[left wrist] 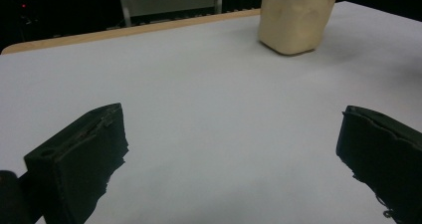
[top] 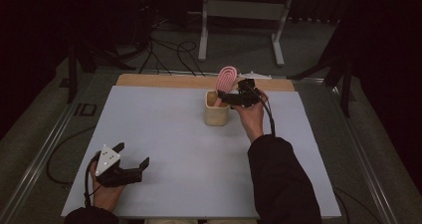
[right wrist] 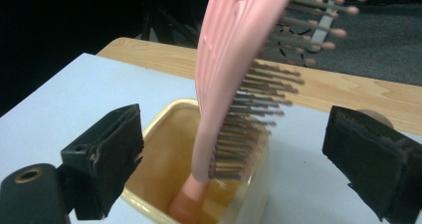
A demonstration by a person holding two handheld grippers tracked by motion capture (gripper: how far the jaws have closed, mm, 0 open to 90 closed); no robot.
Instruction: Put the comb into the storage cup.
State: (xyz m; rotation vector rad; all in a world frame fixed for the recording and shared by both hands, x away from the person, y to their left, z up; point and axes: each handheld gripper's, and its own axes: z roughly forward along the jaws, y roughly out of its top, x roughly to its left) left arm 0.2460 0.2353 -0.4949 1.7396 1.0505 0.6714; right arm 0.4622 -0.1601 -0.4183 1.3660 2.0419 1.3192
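Left gripper (top: 133,157): jaws spread wide, nothing between them, low over the near left of the pale grey table (top: 169,134).
Right gripper (right wrist: 234,154): jaws spread wide either side of the pink plastic hairbrush (right wrist: 234,59), pads clear of it.
Hairbrush: standing handle-down, leaning, inside the cream square ceramic cup (top: 216,113).
Cup: upright, at the table's far middle.

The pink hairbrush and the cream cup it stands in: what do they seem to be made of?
Hairbrush: looks like moulded plastic, matte pink, with thin stiff bristles ending in rounded tips. Cup: probably glazed ceramic or glossy plastic; its cream walls look thick and its inside shines.
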